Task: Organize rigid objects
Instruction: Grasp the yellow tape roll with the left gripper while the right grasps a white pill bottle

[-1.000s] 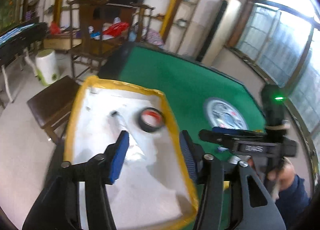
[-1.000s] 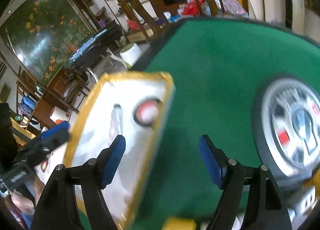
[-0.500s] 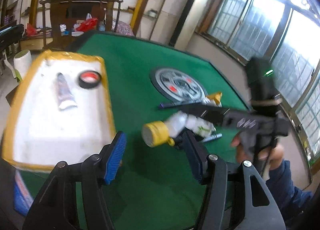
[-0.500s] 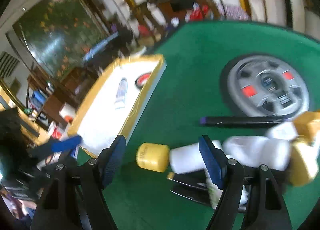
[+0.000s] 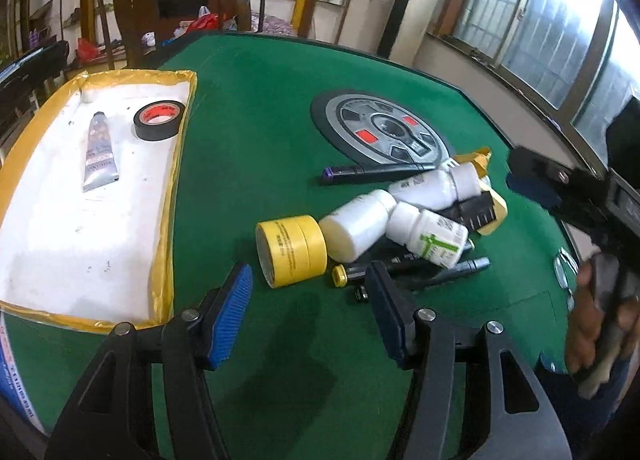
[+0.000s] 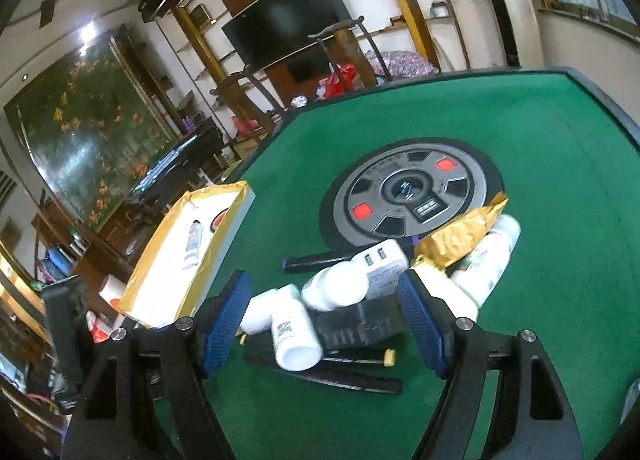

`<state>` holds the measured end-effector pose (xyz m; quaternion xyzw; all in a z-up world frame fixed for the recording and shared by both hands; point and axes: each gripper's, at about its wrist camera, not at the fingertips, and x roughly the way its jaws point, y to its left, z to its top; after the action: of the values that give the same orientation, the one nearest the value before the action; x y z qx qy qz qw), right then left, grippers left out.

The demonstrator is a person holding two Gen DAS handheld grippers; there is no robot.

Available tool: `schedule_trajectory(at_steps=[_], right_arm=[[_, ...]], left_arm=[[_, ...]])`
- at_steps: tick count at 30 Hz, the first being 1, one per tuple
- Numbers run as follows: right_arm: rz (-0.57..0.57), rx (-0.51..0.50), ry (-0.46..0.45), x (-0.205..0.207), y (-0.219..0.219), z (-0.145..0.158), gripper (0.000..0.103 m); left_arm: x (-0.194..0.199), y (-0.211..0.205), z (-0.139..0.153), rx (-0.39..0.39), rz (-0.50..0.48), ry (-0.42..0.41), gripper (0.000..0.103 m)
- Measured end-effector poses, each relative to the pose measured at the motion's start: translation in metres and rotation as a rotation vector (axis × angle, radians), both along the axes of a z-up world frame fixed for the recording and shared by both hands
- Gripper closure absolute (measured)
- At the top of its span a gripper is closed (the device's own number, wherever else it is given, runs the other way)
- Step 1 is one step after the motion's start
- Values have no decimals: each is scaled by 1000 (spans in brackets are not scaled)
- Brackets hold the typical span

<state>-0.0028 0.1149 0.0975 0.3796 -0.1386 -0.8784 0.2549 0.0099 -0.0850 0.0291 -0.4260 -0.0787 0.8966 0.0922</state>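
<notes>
Both the left tongs (image 5: 308, 308) and right tongs (image 6: 326, 320) stand wide and empty over a jumbled heap of white plastic bottles (image 5: 360, 224), black pens (image 5: 404, 260) and a yellow tape roll (image 5: 290, 250) on the green felt bench (image 5: 248, 120), beside the gold-rimmed white tray (image 5: 168, 200). Pinching one round bottle will likely roll its neighbours or drag the pens. No brand reads; a green-marked bottle label (image 5: 438, 244) is too small to read

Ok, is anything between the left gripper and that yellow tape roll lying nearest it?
Nothing visible. Bare green felt lies between the open left gripper and the yellow tape roll. A white plastic bottle sits against the roll's far side, beyond the approach.
</notes>
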Motion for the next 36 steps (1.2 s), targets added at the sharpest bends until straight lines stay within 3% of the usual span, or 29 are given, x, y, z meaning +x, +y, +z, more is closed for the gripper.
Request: schedule_trajectory(at_steps=[6,8,15,23,25,29,32,36], right_arm=[[62,16,-2,6,-19,-8,32],[95,28,-4,10,-24,-15,33],[139,182,41,22,-50,-41,57],[171,276,61,23,-68,-52,58],[168,307,48,21,-70,-57,73],[163,285,35,21,-65,-56,73],[166,285,32,24,-64,-55,73],[146,321,62,27,-67,-55,73]], left_arm=[[-13,1,-8,-21,26,-2,45],[-15,0,-13,-37,30,-6,52],[-23,-8,-17,-24,39,-11,54],[-29,0,-21,-113,44,-50,54],[-30,1,-21,-127,45,-55,54],[-30,1,-21,-129,46,-56,55],[-30,-4,-20,-114,63,-50,71],[-31,-3,-20,-128,63,-51,71]])
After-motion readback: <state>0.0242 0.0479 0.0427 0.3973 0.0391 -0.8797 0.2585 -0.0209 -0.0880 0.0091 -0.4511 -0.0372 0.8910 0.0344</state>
